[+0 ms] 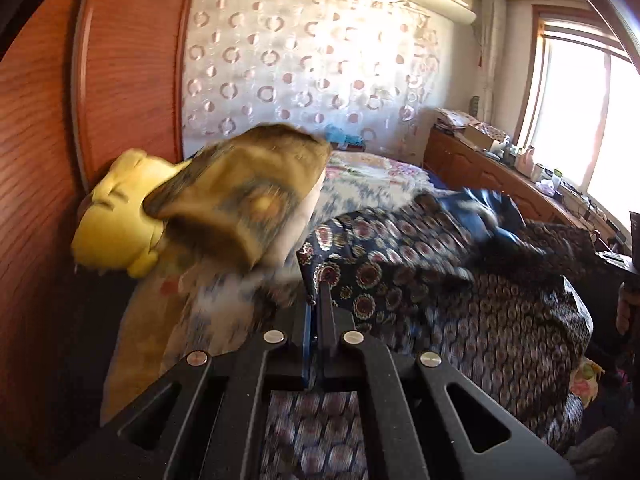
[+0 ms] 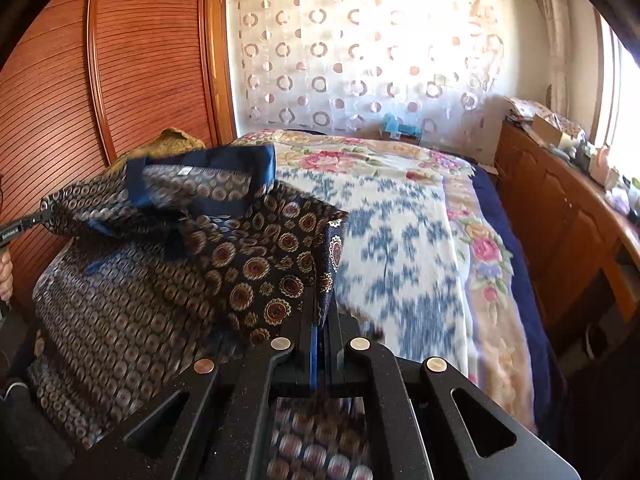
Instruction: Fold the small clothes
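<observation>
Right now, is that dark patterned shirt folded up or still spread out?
Neither folded nor flat: the patterned shirt hangs bunched above the bed, pinched by the left gripper and right gripper.

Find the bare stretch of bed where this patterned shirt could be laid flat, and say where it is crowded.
Free: the blue-and-white blanket, bordered by the floral blanket toward the curtain and the wooden cabinet to the right. Crowded: the wardrobe side, where the patterned shirt hangs from both grippers beside a brown pillow and yellow plush.
</observation>
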The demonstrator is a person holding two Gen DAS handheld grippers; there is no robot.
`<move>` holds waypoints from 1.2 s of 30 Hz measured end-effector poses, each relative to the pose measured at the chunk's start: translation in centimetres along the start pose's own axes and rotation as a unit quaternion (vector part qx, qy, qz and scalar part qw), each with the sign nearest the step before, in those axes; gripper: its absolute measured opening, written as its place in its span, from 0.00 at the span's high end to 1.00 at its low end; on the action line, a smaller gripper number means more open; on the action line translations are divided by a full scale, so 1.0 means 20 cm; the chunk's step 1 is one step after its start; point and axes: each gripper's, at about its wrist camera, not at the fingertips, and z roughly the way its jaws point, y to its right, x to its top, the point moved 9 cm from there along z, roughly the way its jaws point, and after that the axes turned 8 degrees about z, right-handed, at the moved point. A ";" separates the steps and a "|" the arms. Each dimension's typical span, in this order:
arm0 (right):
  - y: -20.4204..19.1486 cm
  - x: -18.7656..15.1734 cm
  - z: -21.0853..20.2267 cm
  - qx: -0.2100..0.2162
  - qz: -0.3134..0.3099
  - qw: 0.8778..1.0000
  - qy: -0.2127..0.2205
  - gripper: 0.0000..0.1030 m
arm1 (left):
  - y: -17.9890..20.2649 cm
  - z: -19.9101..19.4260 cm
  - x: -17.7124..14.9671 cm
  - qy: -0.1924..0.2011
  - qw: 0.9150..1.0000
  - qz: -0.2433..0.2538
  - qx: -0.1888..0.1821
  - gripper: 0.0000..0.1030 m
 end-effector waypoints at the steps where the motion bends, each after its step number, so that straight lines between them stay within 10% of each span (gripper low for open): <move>1: 0.00 -0.04 -0.03 0.001 0.002 1.000 -0.003 0.99 | -0.01 -0.01 -0.05 -0.007 1.000 -0.006 0.000 0.97; 23: 0.02 -0.31 -0.34 -0.011 0.008 0.998 -0.057 0.98 | -0.13 -0.20 -0.25 -0.048 0.998 0.019 0.045 0.96; 31: -0.04 -0.15 -0.45 -0.005 -0.004 1.000 -0.011 0.75 | -0.08 -0.23 -0.15 -0.018 0.999 0.033 0.025 0.26; 36: -0.02 -0.07 -0.42 -0.012 -0.002 1.000 0.005 0.53 | -0.06 -0.14 -0.07 -0.013 0.999 0.035 0.004 0.22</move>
